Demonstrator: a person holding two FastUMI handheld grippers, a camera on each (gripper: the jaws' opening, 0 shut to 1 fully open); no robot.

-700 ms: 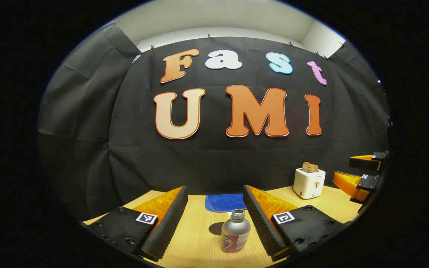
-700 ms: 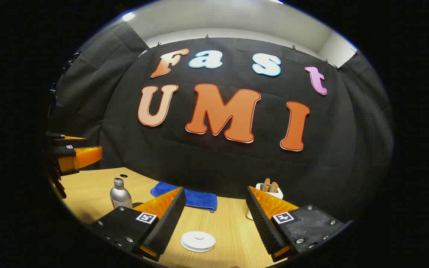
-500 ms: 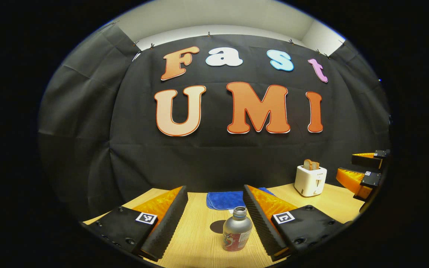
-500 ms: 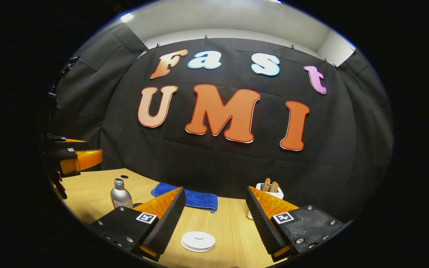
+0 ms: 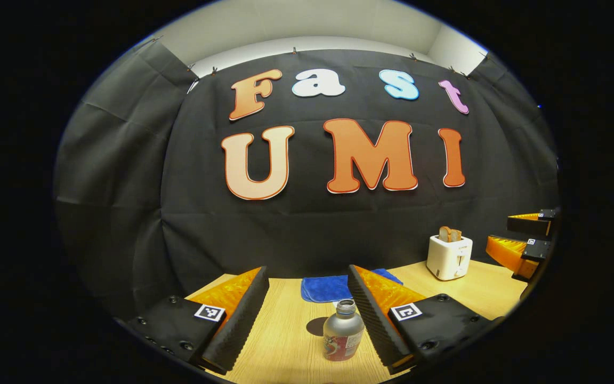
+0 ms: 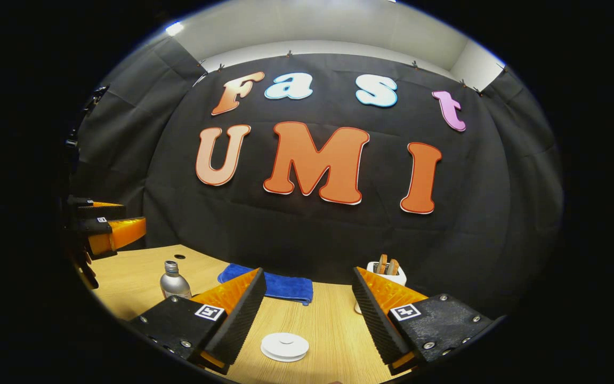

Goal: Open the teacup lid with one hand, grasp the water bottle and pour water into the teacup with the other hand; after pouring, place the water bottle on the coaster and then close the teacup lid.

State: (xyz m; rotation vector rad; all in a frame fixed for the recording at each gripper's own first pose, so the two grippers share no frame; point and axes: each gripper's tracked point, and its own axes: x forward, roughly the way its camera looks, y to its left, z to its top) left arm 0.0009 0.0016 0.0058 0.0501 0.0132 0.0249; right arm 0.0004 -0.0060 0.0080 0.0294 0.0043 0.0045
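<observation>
A silver water bottle (image 5: 343, 332) with no cap and a red label stands on the wooden table (image 5: 280, 341). It sits between the fingers of my open left gripper (image 5: 307, 271), close to the right-hand finger and touching neither. A dark round patch (image 5: 315, 326) lies on the table just behind it. In the right gripper view, a white round teacup lid (image 6: 284, 345) with a small knob lies low between the fingers of my open right gripper (image 6: 308, 273). The bottle (image 6: 174, 281) stands at the left there, with the left gripper (image 6: 108, 232) above it.
A folded blue cloth (image 5: 329, 288) lies by the back wall. A white toaster (image 5: 449, 257) holding bread slices stands at the right, and the right gripper (image 5: 520, 239) hovers beyond it. In the right gripper view the toaster (image 6: 387, 270) is half hidden behind the right finger.
The left gripper view has shifted slightly, so the bottle now sits a little nearer the right-hand finger. The right gripper has barely moved. Both stay open.
</observation>
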